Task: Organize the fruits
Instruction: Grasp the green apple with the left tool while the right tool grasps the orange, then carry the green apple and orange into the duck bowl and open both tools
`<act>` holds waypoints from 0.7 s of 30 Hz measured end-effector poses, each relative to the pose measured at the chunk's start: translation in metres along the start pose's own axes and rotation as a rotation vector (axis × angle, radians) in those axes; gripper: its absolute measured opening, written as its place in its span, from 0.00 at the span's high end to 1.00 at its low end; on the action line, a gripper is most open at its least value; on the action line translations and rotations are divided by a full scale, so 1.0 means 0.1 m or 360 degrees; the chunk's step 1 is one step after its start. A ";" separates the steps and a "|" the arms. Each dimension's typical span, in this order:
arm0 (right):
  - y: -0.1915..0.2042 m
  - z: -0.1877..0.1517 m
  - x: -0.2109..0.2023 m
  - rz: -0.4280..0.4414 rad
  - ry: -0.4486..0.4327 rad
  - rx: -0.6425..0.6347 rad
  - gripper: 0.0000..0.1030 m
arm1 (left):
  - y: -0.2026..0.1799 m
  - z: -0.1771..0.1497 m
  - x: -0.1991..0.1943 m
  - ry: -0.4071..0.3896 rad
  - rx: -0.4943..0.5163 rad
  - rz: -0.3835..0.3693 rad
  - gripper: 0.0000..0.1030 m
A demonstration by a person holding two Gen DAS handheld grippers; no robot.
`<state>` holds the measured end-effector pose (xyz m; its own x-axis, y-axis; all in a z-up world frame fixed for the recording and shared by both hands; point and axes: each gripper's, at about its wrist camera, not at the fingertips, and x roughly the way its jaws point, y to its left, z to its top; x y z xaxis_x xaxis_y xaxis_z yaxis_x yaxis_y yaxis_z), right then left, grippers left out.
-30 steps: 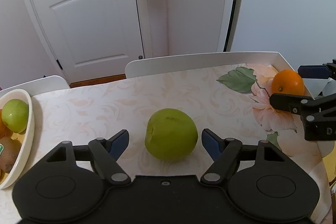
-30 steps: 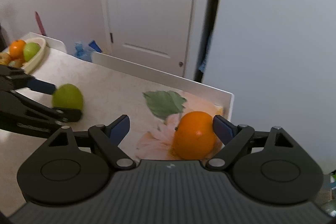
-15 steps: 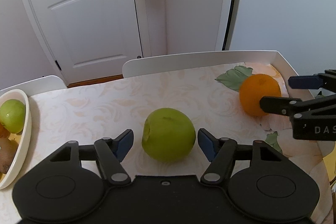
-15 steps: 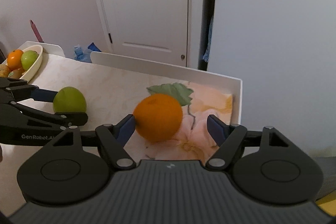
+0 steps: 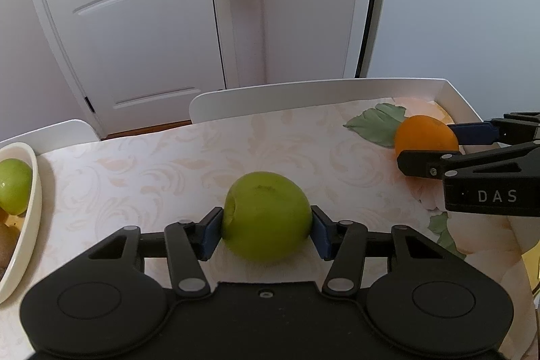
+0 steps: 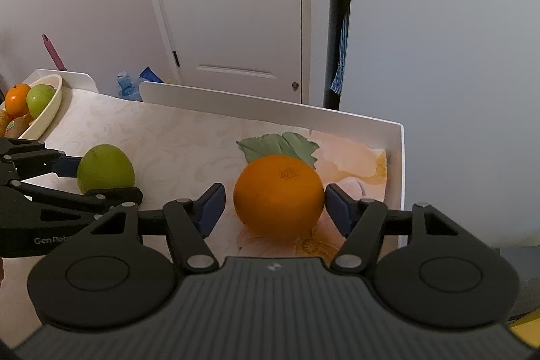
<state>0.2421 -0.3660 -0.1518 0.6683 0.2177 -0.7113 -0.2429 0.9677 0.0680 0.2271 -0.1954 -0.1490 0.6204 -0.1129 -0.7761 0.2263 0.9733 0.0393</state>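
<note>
My cream floral-patterned tabletop (image 5: 162, 167) carries a cream oval ceramic bowl (image 6: 50, 110) of fruit at its far left edge, and well to the right of that bowl sit the two loose fruits I am working on. Nearer the bowl, my left gripper (image 5: 266, 230) is closing on the round green apple (image 5: 268, 218), its blue pads already touching both sides. Farther from the bowl, by the printed green leaf (image 6: 280, 145), my right gripper (image 6: 275, 208) is closing around the round orange (image 6: 278, 194), a narrow gap left at the left pad.
</note>
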 end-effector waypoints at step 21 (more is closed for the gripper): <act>0.30 0.06 -0.24 0.0093 -0.0023 -0.0036 0.28 | 0.18 -0.09 -0.44 -0.0093 -0.0105 0.0033 0.44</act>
<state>0.2228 -0.3412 -0.1287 0.6625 0.2758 -0.6965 -0.2976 0.9501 0.0932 0.1967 -0.1713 -0.1196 0.6674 -0.1023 -0.7376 0.1643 0.9863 0.0119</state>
